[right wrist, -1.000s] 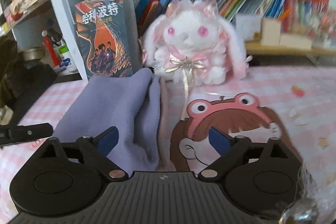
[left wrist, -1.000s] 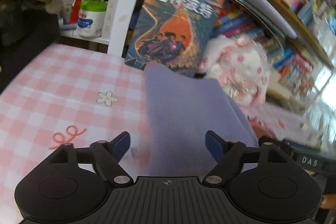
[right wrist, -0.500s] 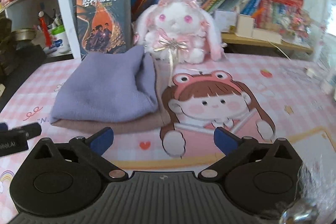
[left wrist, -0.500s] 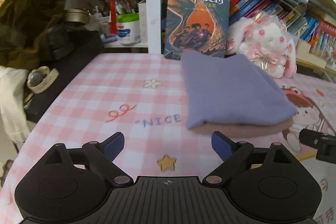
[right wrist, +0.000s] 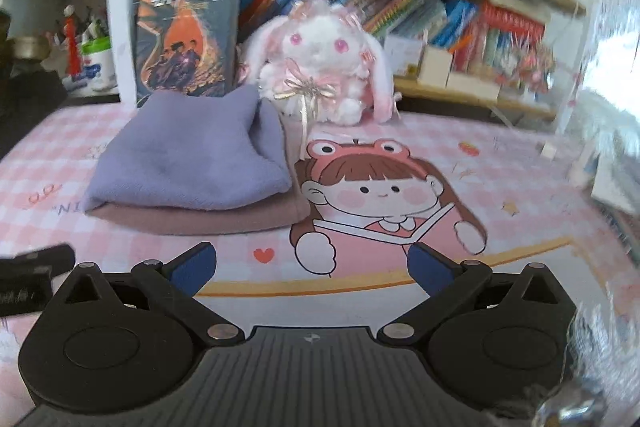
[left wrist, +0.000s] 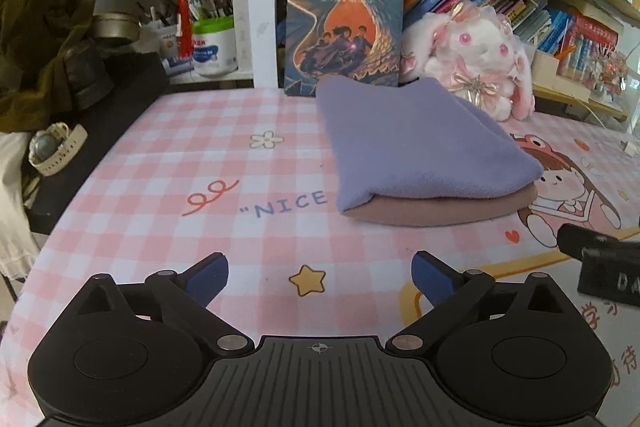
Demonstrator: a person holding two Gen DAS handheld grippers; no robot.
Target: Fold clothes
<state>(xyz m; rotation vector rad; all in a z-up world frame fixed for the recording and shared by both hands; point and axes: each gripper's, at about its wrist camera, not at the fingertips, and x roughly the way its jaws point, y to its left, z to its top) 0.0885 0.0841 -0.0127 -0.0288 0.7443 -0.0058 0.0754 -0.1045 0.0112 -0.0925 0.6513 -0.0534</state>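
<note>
since the picture 1 second ago, both grippers have pulled back from the cloth toward the near edge of the table, and since half a second ago the left view is almost the same while the right view has turned a little to the right and is blurred.

the left gripper has its 2 fingers spread wide and holds nothing; it hangs over the pink checked tablecloth. the right gripper is spread too, also empty, above the printed girl with the frog hat.

the purple garment lies folded flat, on top of a folded brownish-pink garment whose edge shows below it, so the 2 make a neat pile. the pile sits toward the far edge of the table, just in front of the standing book and just beside the plush rabbit; probably this keeps the near part free for work. the clothes already lie as the task wants.
</note>
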